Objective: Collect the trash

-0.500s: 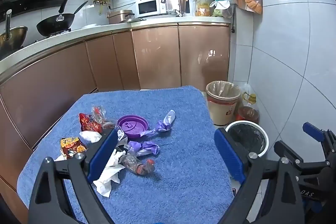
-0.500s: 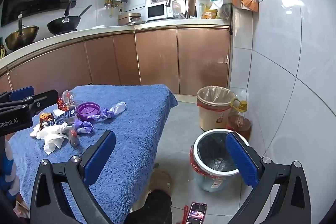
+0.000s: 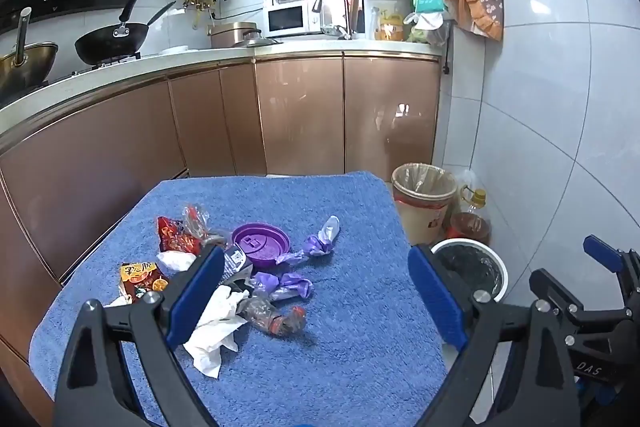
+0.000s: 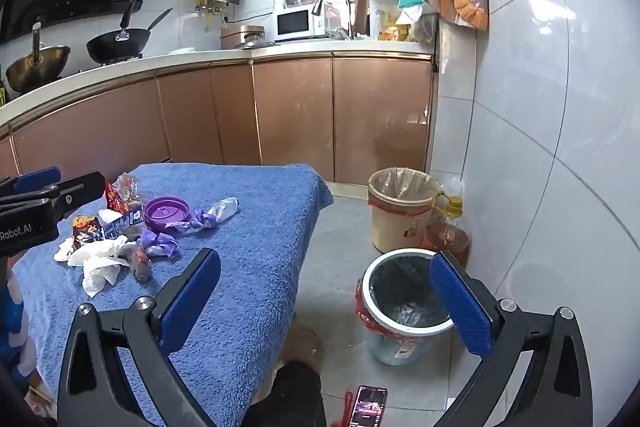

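Several wrappers [image 3: 280, 287] lie beyond open left gripper [image 3: 316, 291]

Kitchen interior — copper-fronted cabinets [image 3: 300, 115] beneath a pale countertop [image 3: 280, 49]; white tiled wall [image 3: 552, 107] right of the cabinets, grey tiled floor [image 4: 340, 267] below them.

the left gripper [image 3: 316, 291] has its jaws spread wide, nothing between the blue pads [image 3: 196, 295] — it tilts downward. the right gripper [image 4: 326, 303] is likewise fully spread and empty, angled down. in the right wrist view the left gripper's black body juts in from the left edge; in the left wrist view the right gripper shows at the lower right.
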The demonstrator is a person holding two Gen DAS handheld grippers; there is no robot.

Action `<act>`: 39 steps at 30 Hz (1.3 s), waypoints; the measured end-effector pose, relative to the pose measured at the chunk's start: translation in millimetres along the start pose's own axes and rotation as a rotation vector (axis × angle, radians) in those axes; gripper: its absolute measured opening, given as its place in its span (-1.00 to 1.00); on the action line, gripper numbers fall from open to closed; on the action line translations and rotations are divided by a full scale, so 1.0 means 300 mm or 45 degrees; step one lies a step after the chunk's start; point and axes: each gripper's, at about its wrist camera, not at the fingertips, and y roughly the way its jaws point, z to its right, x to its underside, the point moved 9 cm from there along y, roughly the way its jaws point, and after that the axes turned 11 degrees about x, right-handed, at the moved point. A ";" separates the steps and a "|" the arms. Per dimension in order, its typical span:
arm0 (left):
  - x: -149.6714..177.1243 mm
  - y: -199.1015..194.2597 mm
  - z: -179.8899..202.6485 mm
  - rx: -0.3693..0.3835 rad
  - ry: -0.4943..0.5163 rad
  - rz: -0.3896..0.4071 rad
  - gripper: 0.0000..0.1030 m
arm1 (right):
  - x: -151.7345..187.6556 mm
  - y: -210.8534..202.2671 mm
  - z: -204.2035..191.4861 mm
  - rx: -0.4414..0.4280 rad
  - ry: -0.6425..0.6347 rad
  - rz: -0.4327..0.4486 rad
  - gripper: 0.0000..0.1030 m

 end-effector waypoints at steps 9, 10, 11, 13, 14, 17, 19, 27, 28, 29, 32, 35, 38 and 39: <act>0.000 -0.026 0.001 -0.002 0.019 0.008 0.81 | -0.024 -0.044 0.004 0.030 -0.010 0.029 0.99; -0.001 -0.030 0.002 -0.004 0.026 0.007 0.81 | -0.029 -0.050 0.005 0.033 -0.012 0.036 0.99; -0.001 -0.033 0.002 -0.006 0.030 0.006 0.81 | -0.033 -0.055 0.006 0.034 -0.014 0.041 0.99; -0.002 -0.038 -0.001 -0.011 0.033 0.007 0.81 | -0.039 -0.060 0.008 0.032 -0.012 0.048 0.99; -0.004 -0.041 -0.003 -0.016 0.034 0.008 0.81 | -0.041 -0.061 0.005 0.027 -0.013 0.048 0.99; -0.003 -0.045 -0.008 -0.019 0.033 0.008 0.81 | -0.045 -0.066 0.000 0.017 -0.014 0.053 0.99; -0.003 -0.046 -0.010 -0.018 0.039 0.008 0.81 | -0.053 -0.073 0.004 0.016 -0.014 0.066 0.99; 0.000 -0.048 0.015 0.023 0.084 -0.020 0.81 | -0.083 -0.087 -0.004 0.005 -0.017 0.096 0.99; 0.001 -0.045 0.017 0.038 0.081 -0.032 0.81 | -0.086 -0.088 -0.006 0.002 -0.016 0.098 0.99; 0.001 -0.044 0.016 0.043 0.079 -0.035 0.81 | -0.088 -0.088 -0.010 -0.003 -0.015 0.100 0.99; 0.001 -0.039 0.013 0.064 0.066 -0.043 0.81 | -0.097 -0.087 -0.019 -0.019 -0.014 0.102 0.99; -0.002 -0.036 0.012 0.086 0.054 -0.038 0.81 | -0.105 -0.082 -0.025 -0.037 -0.017 0.097 0.99; -0.006 -0.032 0.022 0.104 0.055 -0.030 0.82 | -0.109 -0.074 -0.027 -0.035 -0.021 0.099 0.99; -0.004 -0.031 0.025 0.111 0.057 -0.029 0.82 | -0.111 -0.070 -0.025 -0.036 -0.019 0.098 0.99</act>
